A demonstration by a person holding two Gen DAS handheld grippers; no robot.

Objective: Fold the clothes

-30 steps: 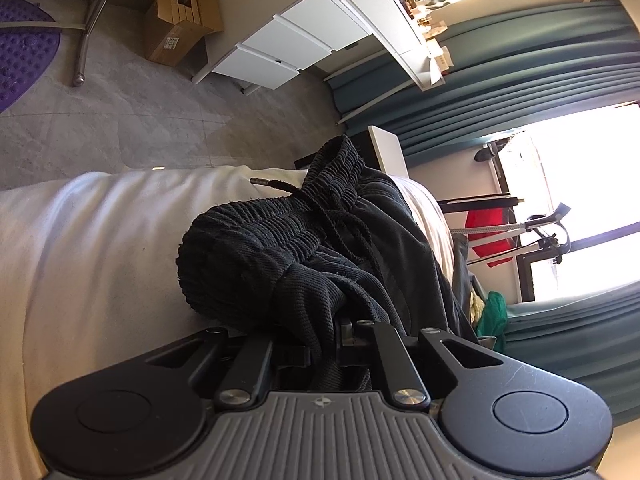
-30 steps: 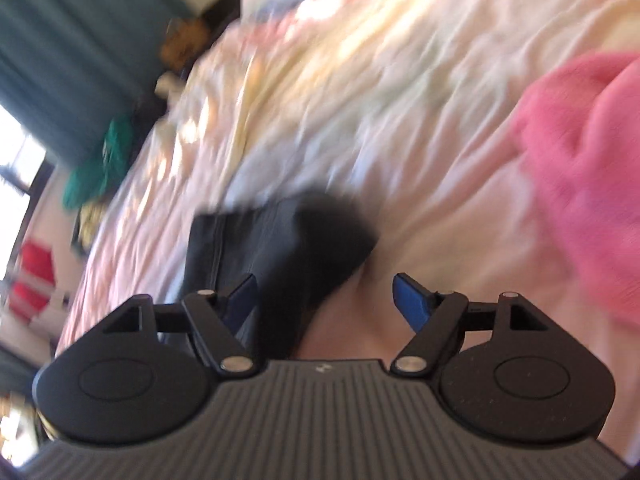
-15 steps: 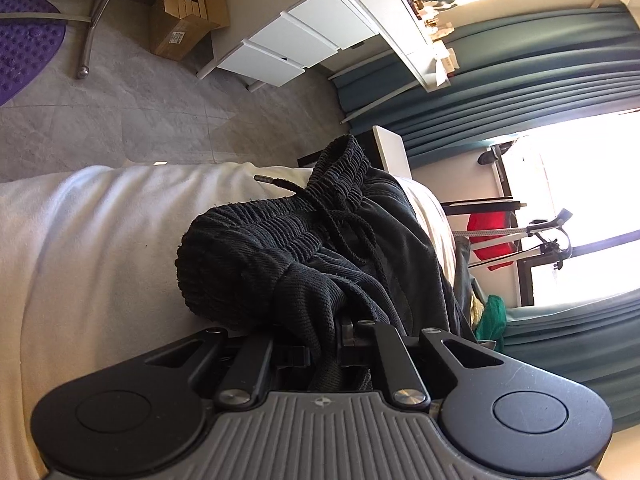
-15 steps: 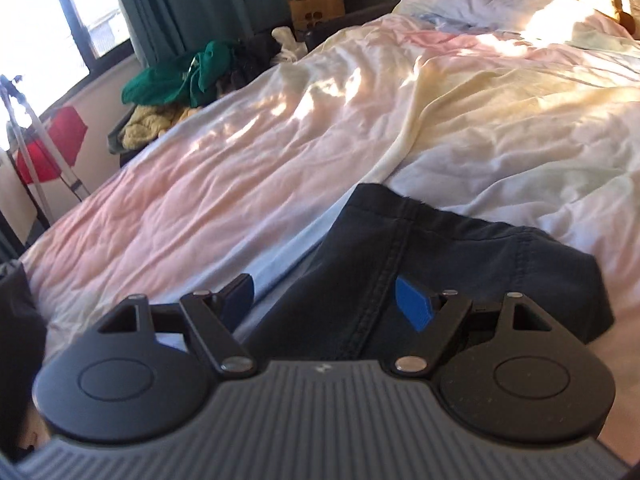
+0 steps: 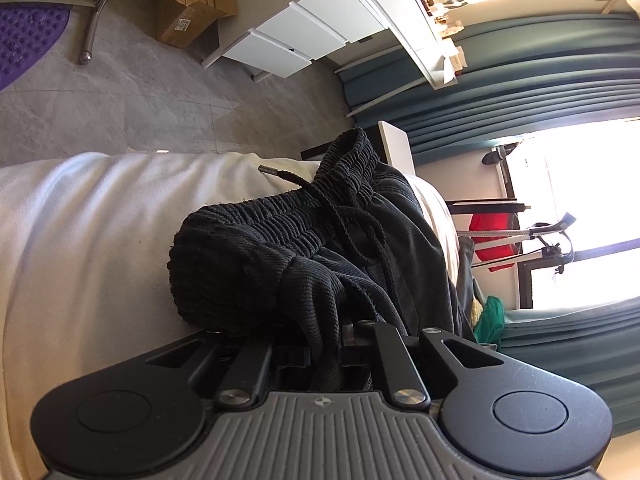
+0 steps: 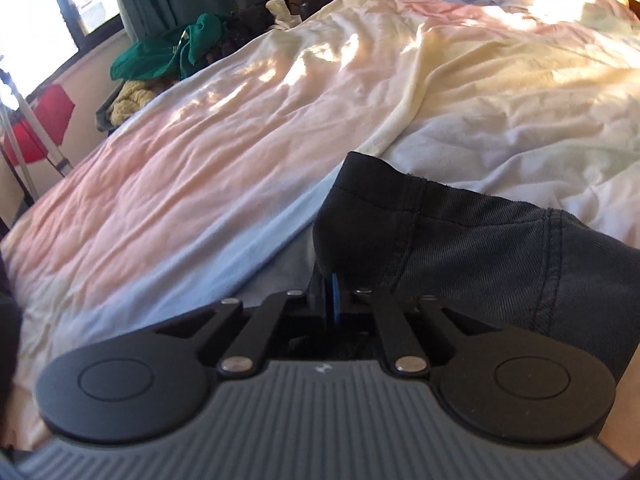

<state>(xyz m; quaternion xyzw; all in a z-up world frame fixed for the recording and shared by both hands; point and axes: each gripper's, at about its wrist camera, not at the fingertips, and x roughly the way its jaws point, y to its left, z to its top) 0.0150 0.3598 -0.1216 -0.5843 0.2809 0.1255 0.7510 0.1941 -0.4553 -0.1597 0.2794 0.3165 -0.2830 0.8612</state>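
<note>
The black shorts (image 5: 360,248) lie at the bed's (image 6: 224,160) near edge, soft, light and floppy (best held at hems and waistband), left claw (image 5: 326,344) pinching the ribbed waistband, right claw (image 6: 334,300) just closed on a hem corner.

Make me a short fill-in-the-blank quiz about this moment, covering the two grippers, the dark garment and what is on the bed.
1. The left gripper is shut on the ribbed ______ end of the black pants.
2. The right gripper has just been closing and is now shut on the pants' ______ end.
3. A ______ cord with a metal tip hangs from the waistband.
4. Beyond the bedsheet, the heaped clothes by the window are ______ on top.

Missing words: waistband; hem; drawstring; green
</note>
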